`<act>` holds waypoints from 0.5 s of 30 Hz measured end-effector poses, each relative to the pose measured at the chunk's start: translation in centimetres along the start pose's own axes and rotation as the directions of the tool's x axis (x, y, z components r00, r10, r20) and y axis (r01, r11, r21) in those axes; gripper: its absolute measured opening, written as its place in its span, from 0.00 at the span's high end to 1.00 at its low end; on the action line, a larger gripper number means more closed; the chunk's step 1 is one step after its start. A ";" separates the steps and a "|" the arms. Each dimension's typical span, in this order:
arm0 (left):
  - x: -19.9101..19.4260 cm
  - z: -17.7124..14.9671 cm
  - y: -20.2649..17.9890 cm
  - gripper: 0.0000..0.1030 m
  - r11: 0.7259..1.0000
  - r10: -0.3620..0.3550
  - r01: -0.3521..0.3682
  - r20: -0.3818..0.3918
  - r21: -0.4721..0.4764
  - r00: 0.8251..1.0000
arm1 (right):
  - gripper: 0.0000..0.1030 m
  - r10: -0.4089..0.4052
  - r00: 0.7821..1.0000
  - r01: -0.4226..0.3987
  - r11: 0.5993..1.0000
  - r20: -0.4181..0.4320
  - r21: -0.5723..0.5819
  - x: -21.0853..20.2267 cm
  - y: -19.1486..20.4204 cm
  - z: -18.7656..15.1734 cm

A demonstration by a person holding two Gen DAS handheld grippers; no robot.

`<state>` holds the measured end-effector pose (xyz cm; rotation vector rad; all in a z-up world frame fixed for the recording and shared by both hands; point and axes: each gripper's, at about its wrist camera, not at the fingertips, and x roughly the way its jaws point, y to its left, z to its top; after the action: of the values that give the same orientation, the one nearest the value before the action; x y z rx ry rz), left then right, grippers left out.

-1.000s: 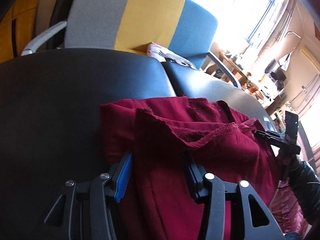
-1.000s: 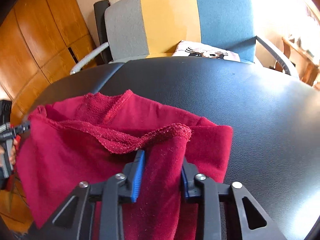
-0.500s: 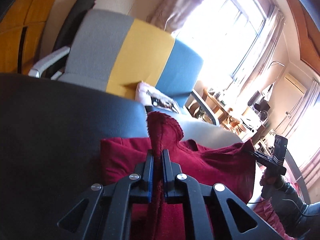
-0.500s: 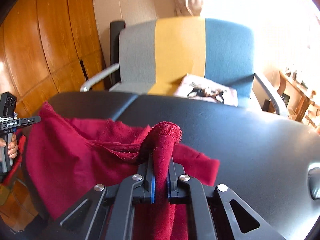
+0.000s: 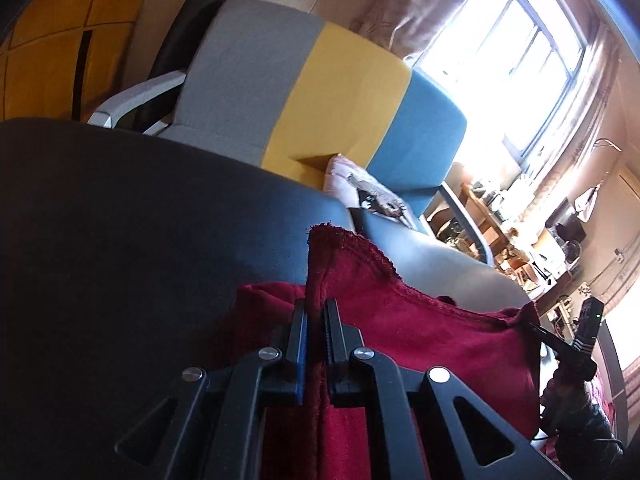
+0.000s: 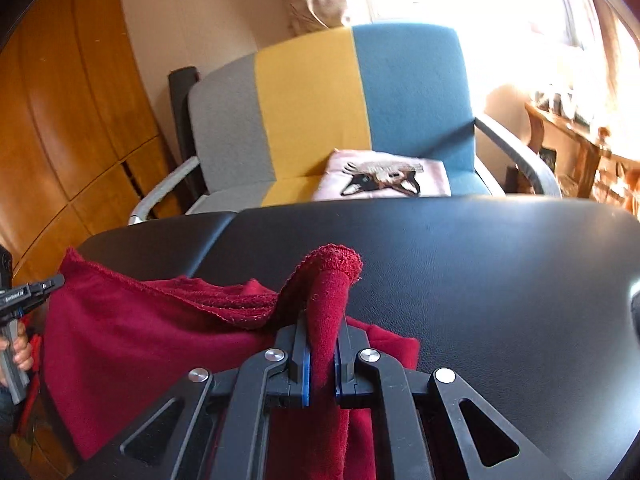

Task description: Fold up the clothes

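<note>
A dark red fleece garment (image 5: pixel 432 340) hangs over the near edge of a black padded table (image 5: pixel 120 220). My left gripper (image 5: pixel 316 316) is shut on one corner of its hem and holds it raised. My right gripper (image 6: pixel 322 332) is shut on the other corner of the red garment (image 6: pixel 152 332), also raised. The hem stretches between the two grippers. The right gripper also shows at the far right of the left wrist view (image 5: pixel 576 344), and the left gripper at the far left of the right wrist view (image 6: pixel 24 292).
Behind the table (image 6: pixel 480 272) stands an armchair (image 6: pixel 360 92) in grey, yellow and blue with a folded pale garment with a fox print (image 6: pixel 380 180) on its seat. Wooden cabinets (image 6: pixel 60 120) are on the left, a cluttered desk (image 5: pixel 520 240) and bright window on the right.
Both grippers went from open around the hem to shut on it, then lifted the two corners up and away from the table, drawing the hem taut.
</note>
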<state>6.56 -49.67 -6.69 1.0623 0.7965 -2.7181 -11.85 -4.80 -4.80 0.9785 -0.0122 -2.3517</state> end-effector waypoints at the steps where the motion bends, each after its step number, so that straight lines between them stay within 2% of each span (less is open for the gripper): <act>1: 1.0 -0.2 0.5 0.94 1.000 0.025 -0.025 -0.020 -0.011 0.999 | 0.92 -0.005 1.000 0.005 1.000 -0.013 0.015 0.8 -0.4 -0.2; 5: 4.2 -1.6 2.1 0.94 0.995 0.092 -0.096 -0.088 -0.041 0.992 | 0.92 -0.029 0.998 0.032 0.998 -0.062 0.048 3.5 -1.3 -1.3; 8: 4.6 -2.3 1.9 0.93 0.993 0.119 -0.120 -0.060 -0.008 0.991 | 0.92 -0.048 0.994 0.053 0.997 -0.098 0.054 5.2 -1.9 -2.1; 12: 3.9 -1.9 0.7 0.88 0.982 0.190 -0.188 -0.081 0.024 0.979 | 0.91 -0.041 0.993 0.048 0.997 -0.107 0.067 5.1 -2.2 -2.4; 13: 3.5 -1.6 0.2 0.83 0.972 0.231 -0.228 -0.071 0.049 0.970 | 0.87 -0.037 0.993 0.044 0.997 -0.113 0.063 4.9 -2.1 -2.4; 15: 2.2 -1.0 -0.8 0.80 0.954 0.291 -0.288 -0.030 0.079 0.956 | 0.77 -0.042 0.991 0.048 0.998 -0.128 0.044 4.4 -2.0 -2.2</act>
<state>5.30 -48.31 -8.40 1.1523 0.5011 -2.5006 -13.87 -5.00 -9.69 1.1617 0.0045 -2.3349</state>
